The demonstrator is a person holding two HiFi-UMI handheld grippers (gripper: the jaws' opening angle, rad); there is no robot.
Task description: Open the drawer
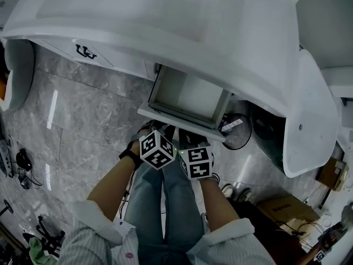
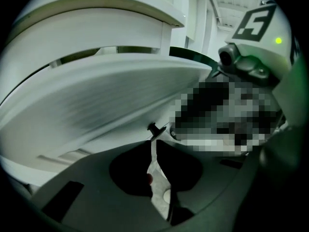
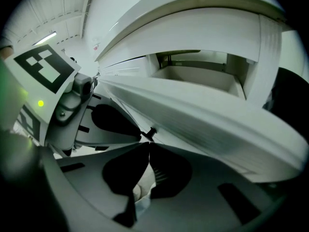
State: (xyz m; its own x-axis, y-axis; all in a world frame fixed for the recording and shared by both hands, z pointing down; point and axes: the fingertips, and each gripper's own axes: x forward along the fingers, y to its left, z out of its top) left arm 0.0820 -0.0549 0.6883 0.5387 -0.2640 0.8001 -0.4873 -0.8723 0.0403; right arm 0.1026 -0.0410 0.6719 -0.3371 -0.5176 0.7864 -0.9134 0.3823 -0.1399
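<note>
The drawer (image 1: 186, 95) sits in the middle of the head view, under the white counter (image 1: 231, 32), already partly out with its pale inside showing. Both tools are tucked side by side just below its front panel (image 3: 207, 124).

The left gripper (image 2: 153, 144) is clenched, its jaws pressed together with the tips right under the small dark knob (image 2: 154, 128) at the centre of its view. The right gripper (image 3: 148, 146) is clenched the same way, with its tips at that knob from the other side. Whether either one truly nips the knob's stem or only rests against it is not clear.

My read is that the pull is under way and the drawer has more travel left. To do it well, draw straight back along the drawer's own line toward the bottom of the head view. Move both tools together so the front does not twist. Such a tiny knob could slip out of shut tips, so a slow, level pull seems safest, with no downward drag
</note>
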